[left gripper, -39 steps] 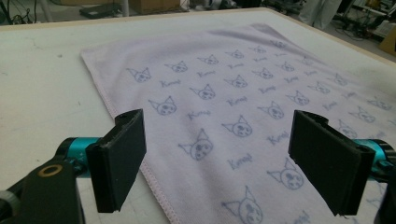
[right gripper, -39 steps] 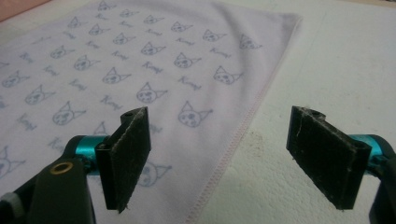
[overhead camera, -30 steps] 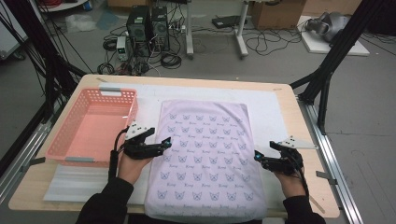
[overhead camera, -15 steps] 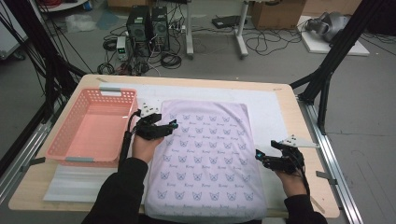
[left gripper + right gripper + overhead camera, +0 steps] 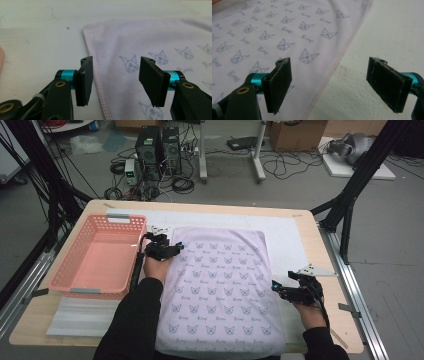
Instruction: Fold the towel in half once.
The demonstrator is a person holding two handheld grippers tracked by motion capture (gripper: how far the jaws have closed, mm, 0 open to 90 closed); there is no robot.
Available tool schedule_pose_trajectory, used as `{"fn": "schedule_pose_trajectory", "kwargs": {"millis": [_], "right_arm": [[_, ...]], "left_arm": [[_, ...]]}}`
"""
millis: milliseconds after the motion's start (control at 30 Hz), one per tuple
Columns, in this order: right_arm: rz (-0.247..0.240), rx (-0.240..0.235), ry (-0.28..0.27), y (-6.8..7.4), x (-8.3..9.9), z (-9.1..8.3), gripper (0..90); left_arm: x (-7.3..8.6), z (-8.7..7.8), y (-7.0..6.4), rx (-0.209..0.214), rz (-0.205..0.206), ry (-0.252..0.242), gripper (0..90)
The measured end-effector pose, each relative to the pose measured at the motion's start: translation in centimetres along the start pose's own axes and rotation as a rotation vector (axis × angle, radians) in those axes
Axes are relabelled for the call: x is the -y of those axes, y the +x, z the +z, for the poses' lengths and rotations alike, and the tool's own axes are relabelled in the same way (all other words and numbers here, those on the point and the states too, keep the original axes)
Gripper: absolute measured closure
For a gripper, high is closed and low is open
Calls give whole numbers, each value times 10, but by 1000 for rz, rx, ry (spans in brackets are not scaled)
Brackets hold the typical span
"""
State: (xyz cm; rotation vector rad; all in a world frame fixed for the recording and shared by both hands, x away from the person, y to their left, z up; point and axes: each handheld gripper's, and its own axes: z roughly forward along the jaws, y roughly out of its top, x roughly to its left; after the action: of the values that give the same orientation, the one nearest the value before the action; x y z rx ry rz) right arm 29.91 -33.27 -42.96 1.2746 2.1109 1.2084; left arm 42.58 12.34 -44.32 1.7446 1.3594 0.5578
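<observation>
A pale lilac towel (image 5: 220,285) printed with small cat faces lies flat on the table. My left gripper (image 5: 176,247) is at the towel's far left corner, open, its jaws straddling the left hem (image 5: 96,75) a short way below the corner (image 5: 86,26). My right gripper (image 5: 278,288) is at the towel's right edge, open, with the stitched hem (image 5: 332,70) running between its jaws. Neither gripper holds the cloth.
A pink plastic basket (image 5: 97,257) stands left of the towel, close to my left hand. A white mat (image 5: 290,235) covers the wooden tabletop (image 5: 330,270) under the towel. Black frame legs and cables stand beyond the far edge.
My left gripper has travelled away from me along the towel's left edge to its far corner. The right gripper has stayed at the right edge.
</observation>
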Motion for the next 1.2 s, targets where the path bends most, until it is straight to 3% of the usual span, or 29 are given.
{"fn": "schedule_pose_trajectory", "kwargs": {"millis": [167,300,400,467,633,800,967,1033,1200], "right_arm": [[5,-2,10,-1,0,2,194],[10,-1,25,-5,-4,9,194],[12,4,36,-10,-14,16,194],[19,7,42,-13,-22,22,194],[42,14,56,-21,-39,38,194],[49,29,102,-28,-51,59,194],[98,57,167,-39,-60,83,196],[113,63,191,-42,-63,92,238],[125,84,208,-44,-70,110,462]], "left_arm": [[5,8,0,4,19,36,494],[5,8,-3,5,45,43,597],[5,9,-5,11,67,48,721],[5,9,-4,20,60,49,771],[5,10,-7,19,89,59,827],[4,10,-6,27,63,62,850],[4,10,-4,29,26,67,857],[4,10,-3,34,9,65,858],[4,10,-1,48,-14,63,860]]}}
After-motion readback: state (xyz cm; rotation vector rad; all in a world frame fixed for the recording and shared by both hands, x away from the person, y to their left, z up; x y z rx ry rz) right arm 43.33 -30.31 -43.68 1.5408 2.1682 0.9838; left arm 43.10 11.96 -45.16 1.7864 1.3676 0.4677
